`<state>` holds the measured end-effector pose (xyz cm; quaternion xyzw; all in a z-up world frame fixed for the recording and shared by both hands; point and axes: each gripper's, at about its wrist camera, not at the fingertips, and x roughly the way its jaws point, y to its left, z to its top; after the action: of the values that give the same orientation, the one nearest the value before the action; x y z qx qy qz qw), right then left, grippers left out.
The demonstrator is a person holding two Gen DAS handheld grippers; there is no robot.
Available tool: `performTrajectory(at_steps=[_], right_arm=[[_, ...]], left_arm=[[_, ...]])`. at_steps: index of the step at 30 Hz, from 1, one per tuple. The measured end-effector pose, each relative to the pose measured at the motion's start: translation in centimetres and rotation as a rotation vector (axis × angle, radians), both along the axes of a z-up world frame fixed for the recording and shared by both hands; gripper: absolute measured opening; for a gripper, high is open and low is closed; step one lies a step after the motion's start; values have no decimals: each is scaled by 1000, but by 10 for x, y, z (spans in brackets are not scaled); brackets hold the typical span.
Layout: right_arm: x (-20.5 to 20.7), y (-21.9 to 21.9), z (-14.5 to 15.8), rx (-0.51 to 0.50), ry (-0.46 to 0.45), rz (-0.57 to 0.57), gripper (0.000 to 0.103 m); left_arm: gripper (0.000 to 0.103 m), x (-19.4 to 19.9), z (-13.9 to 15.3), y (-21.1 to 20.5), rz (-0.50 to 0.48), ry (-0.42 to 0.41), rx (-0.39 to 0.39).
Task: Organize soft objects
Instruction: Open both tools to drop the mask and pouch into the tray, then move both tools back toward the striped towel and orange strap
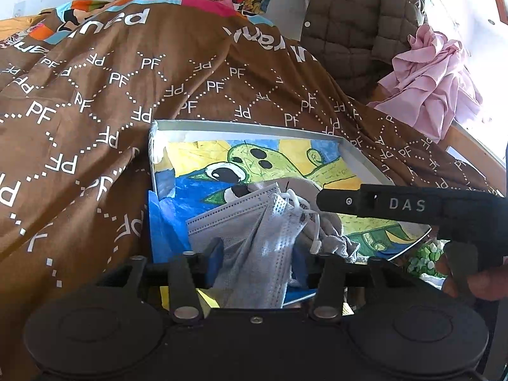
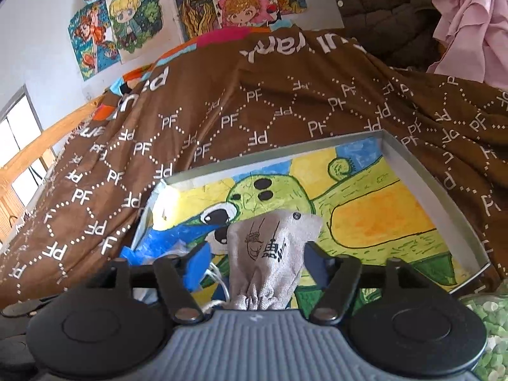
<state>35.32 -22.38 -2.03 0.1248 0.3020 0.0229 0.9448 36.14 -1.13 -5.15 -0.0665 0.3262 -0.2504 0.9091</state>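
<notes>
A shallow box (image 1: 241, 126) with a painted green creature inside lies on a brown blanket; it also shows in the right wrist view (image 2: 409, 165). My left gripper (image 1: 257, 263) is shut on a grey face mask (image 1: 254, 241) and holds it over the box's near left part. My right gripper (image 2: 257, 260) is shut on a grey drawstring pouch (image 2: 273, 247) with black printing, held over the box. In the left wrist view the right gripper's black body (image 1: 412, 206) reaches in from the right, with the pouch (image 1: 333, 231) just right of the mask. A blue plastic bag (image 1: 165, 222) lies at the box's left side.
The brown blanket (image 1: 111, 111) with white "PF" print covers the bed around the box. A pink garment (image 1: 435, 79) and a quilted olive jacket (image 1: 355, 25) lie at the back right. Drawings (image 2: 133, 22) hang on the wall. A green patterned surface (image 2: 489, 324) lies at the lower right.
</notes>
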Motion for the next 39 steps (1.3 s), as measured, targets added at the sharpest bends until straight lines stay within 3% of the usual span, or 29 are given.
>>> performTrajectory(at_steps=[7, 10, 15, 22, 30, 39], right_arm=[[-24, -13, 23, 19, -59, -43, 96], [-38, -20, 33, 24, -86, -64, 100], [-61, -27, 47, 15, -127, -73, 103], [-93, -17, 62, -68, -179, -74, 103], [-138, -4, 72, -140, -239, -63, 103], [-195, 5, 57, -173, -204, -26, 103]], left_arm=[[76, -11, 9, 4, 17, -29, -42], [88, -19, 17, 5, 40, -59, -35], [98, -32, 30, 11, 84, -105, -39], [102, -58, 54, 24, 129, -179, -66], [102, -86, 66, 38, 129, -196, -57], [102, -131, 80, 48, 119, -214, -30]])
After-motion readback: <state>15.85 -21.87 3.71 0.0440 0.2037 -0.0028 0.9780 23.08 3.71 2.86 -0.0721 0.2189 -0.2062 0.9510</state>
